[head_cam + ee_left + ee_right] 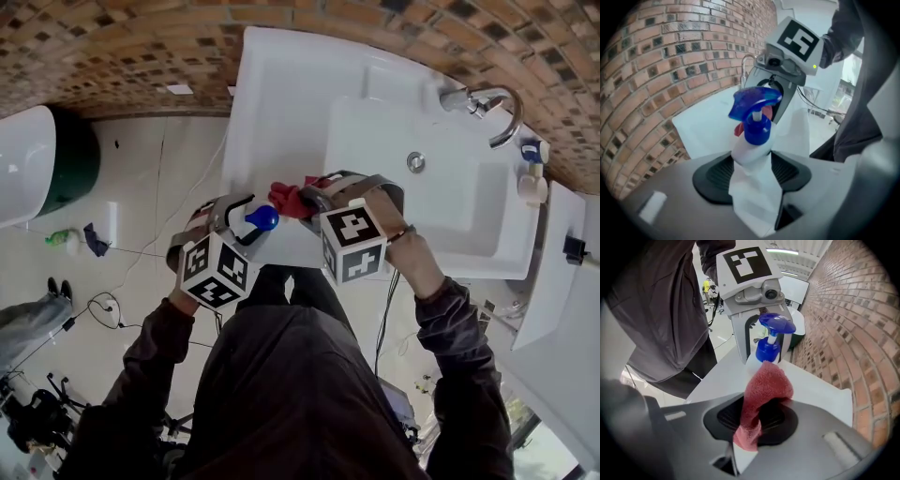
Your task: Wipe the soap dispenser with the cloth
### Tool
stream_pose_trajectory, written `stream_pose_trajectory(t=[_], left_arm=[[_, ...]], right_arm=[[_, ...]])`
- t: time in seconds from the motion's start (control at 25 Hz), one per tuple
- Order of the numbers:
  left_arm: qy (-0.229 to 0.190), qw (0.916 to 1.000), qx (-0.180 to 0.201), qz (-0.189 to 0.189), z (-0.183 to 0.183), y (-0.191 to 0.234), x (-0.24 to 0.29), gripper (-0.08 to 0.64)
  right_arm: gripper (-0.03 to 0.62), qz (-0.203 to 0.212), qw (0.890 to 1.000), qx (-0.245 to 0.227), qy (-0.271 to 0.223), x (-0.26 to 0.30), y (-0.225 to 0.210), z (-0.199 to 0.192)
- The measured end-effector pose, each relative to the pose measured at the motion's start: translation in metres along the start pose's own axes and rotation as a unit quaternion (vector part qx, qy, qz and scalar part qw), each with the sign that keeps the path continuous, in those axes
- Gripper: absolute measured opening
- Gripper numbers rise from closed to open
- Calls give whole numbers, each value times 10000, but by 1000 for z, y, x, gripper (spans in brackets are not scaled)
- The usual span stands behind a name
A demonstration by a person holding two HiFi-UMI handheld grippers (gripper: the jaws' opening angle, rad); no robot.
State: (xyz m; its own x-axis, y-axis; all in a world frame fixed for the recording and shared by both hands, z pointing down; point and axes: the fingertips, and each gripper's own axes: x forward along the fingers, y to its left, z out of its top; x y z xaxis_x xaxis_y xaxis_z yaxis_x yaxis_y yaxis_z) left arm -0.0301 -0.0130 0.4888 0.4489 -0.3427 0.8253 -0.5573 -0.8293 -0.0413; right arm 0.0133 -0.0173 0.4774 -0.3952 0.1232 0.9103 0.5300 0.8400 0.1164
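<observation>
Soap dispenser [757,129]: white bottle, blue pump head. Held at its white body by the left tool [752,169], jaws wide about it, over the front rim of the sink [272,84].

Cloth [766,385]: red, pinched in the right tool [757,420]. Its free fold bulges forward to the bottle's neck, just under the pump collar, and is probably touching it.

Step in hand, as judged: wiping the neck.

Method advised:
- keep the left hold steady
- draw the fold down and round the body with light pressure
- spare the pump head
- turn the bottle to reach its far side
</observation>
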Motion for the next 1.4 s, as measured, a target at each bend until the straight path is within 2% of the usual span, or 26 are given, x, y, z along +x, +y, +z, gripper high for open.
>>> stream_pose_trajectory(t=[0.12,0.28,0.44,0.68,0.88,0.96,1.0,1.04,1.08,1.12,1.2,1.24,1.28,1.32,1.36,1.4], left_arm=[[269,9995,141,114,-6,-4,1,271],[592,9978,106,290,-18,-5,3,270],[742,9962,270,361,-20,-2,6,229],[659,9959,371,488,-15,8,13,137],[428,9977,-76,525,-19,12,7,135],[289,9974,-345,569,-19,13,-1,135],[192,9971,-494,546,-19,12,-5,135],[71,9967,-648,489,-18,10,-9,135],[-70,9960,-798,407,-16,7,-13,137],[-216,9949,-934,309,-13,4,-17,137],[-485,9921,-1154,88,-4,-2,-22,148],[-603,9904,-1240,-26,1,-4,-24,156],[-702,9885,-1330,-132,5,-6,-25,161],[-775,9865,-1424,-219,6,-7,-25,172],[-827,9848,-1506,-274,7,-7,-25,176],[-864,9835,-1561,-293,6,-7,-25,176]], right_arm=[[63,26,9998,133,-133,-1,12,7],[63,-58,9993,260,-274,3,22,15],[63,-127,9984,437,-323,6,28,16],[63,-260,9941,927,-497,9,38,22],[63,-250,9846,1537,-791,4,37,26],[63,-309,9733,2048,-992,-8,33,23],[64,-385,9608,2467,-1202,-15,28,21],[64,-448,9400,3019,-1527,-23,22,18],[63,-467,9080,3669,-1969,-31,15,16],[63,-425,8649,4332,-2499,-40,6,14],[63,-157,7592,5428,-3588,-58,-11,13],[63,16,7088,5799,-4016,-64,-17,14],[63,150,6689,6058,-4305,-67,-22,14],[63,215,6430,6233,-4445,-65,-24,13],[63,228,6301,6347,-4468,-60,-25,11],[63,227,6257,6412,-4438,-54,-25,9]])
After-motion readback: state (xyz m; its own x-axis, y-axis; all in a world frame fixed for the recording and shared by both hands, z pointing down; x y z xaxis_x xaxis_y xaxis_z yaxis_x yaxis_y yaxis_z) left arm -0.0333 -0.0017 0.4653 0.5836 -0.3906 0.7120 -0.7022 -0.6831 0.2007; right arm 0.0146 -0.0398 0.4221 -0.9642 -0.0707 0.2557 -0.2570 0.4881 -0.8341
